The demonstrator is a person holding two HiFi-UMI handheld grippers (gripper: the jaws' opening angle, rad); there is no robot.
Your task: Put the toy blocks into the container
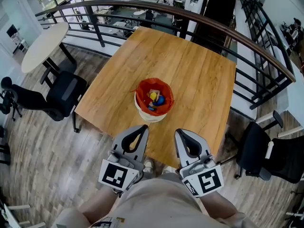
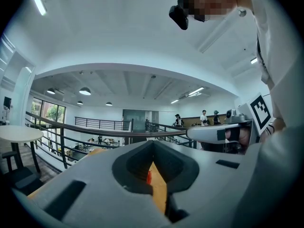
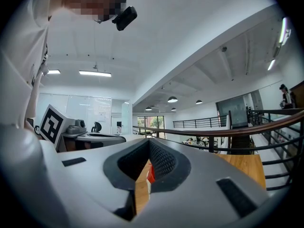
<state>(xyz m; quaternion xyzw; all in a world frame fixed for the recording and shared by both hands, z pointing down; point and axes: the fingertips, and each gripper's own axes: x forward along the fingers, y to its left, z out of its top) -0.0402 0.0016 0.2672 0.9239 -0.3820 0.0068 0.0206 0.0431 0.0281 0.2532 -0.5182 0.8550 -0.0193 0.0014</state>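
Wooden table (image 1: pixel 190 70), square, railing behind it. White container (image 1: pixel 149 117) with an orange-red liner sits near the table's front edge, just ahead of both grippers. Left gripper (image 1: pixel 142 127) and right gripper (image 1: pixel 179 131) are held side by side over the near edge, jaws closed tip to tip, nothing gripped. Toy blocks (image 1: pixel 155 99), yellow, blue and red, lie inside the container.

Left claw (image 2: pixel 153 148): jaws closed tip to tip, nothing held. The opening below the tips shows a strip of wooden bench (image 2: pixel 159 190) with a small red patch (image 2: pixel 148 176) at its left edge. Right claw (image 2: pixel 192 133) lies level at right, its marker cube (image 2: pixel 260 110) facing the camera. A curved railing (image 2: pixel 95 129) runs beyond, with a round white table (image 2: pixel 16 133) at far left.
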